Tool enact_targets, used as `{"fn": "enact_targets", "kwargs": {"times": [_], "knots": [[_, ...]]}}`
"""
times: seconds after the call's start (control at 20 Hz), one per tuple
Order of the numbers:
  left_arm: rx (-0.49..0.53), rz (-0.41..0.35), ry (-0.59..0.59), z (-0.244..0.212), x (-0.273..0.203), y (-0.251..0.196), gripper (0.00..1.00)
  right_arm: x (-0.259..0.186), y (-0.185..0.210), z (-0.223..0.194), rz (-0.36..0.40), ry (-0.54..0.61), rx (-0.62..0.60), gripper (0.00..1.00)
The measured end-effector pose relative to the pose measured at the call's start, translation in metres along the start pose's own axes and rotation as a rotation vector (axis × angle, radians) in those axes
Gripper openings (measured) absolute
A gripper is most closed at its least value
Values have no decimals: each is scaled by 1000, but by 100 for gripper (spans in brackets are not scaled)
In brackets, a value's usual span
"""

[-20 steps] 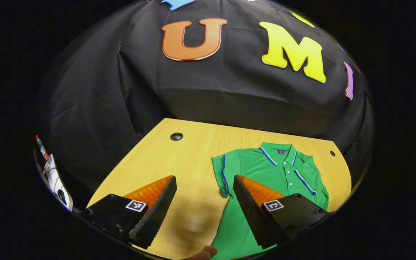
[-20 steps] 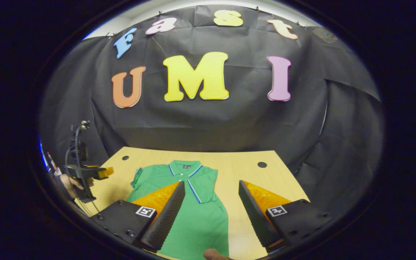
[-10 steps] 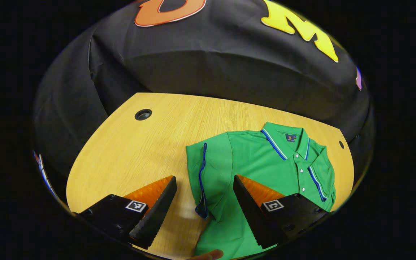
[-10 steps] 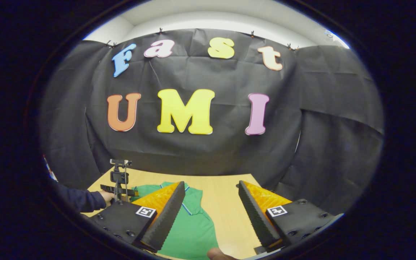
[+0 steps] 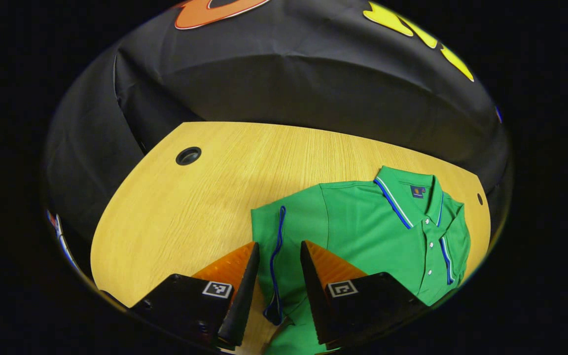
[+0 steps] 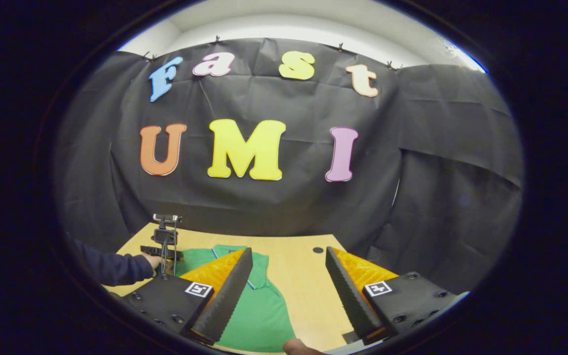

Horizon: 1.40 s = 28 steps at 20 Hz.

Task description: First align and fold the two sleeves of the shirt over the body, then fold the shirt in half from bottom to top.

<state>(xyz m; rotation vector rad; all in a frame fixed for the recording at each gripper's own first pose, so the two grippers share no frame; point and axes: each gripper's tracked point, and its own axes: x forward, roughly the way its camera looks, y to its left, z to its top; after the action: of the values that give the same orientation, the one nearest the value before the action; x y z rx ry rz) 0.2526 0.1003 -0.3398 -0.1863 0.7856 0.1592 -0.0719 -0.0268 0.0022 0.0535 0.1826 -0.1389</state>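
A green polo shirt [image 5: 363, 222] with blue trim lies flat on the wooden table [image 5: 190, 212], collar toward the far wall. Its left sleeve [image 5: 289, 231] spreads out to the side, the blue-edged hem running between the fingers of my left gripper [image 5: 279, 244]. That gripper sits low over the sleeve, its jaws narrowed but still apart. The right sleeve [image 5: 449, 246] looks folded over the body. My right gripper [image 6: 289, 249] hangs open above the table [image 6: 308, 291], over the right edge of the shirt [image 6: 259, 315]. The left gripper [image 6: 165, 241] appears farther off, held by a hand in a dark sleeve.
Round cable holes sit in the table at the far left [image 5: 188, 156] and far right [image 5: 479, 198]. Bare wood stretches left of the shirt. The black cloth wall rises right behind the table. A thumb [image 6: 299, 347] shows at the bottom edge of the right gripper view.
My left gripper dropped toward the left sleeve and its jaws narrowed around the sleeve's hem. My right gripper rose and tilted up from the shirt, then held almost still.
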Motion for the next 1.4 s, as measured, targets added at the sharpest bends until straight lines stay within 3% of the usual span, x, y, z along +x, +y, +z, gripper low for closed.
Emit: {"fn": "enact_targets", "kwargs": {"times": [0.05, 0.2, 0.25, 0.6, 0.65, 0.7, 1.05, 1.4], "knots": [[0, -9, 8, -2, 2, -3, 58, 2, -1, -2, -3, 11, 11, 95], [5, -1, 25, -7, 6, 0, 31, 6, -6, -12, -14, 41, 15, 95], [4, -13, 36, -9, 6, -2, 15, 6, -7, -14, -17, 47, 11, 95], [130, -21, 89, -11, 10, 2, 7, 12, -8, -23, -16, 74, 15, 96], [150, -23, 96, -10, 10, 2, 0, 13, -8, -24, -14, 77, 18, 96], [159, -27, 100, -10, 8, 2, 5, 13, -8, -23, -13, 76, 18, 96], [190, -88, 18, 18, -22, -20, 3, 16, -2, -22, 11, 68, 4, 96], [351, -147, -34, 20, -42, -77, 3, 18, 4, -25, 26, 76, 9, 96]]}}
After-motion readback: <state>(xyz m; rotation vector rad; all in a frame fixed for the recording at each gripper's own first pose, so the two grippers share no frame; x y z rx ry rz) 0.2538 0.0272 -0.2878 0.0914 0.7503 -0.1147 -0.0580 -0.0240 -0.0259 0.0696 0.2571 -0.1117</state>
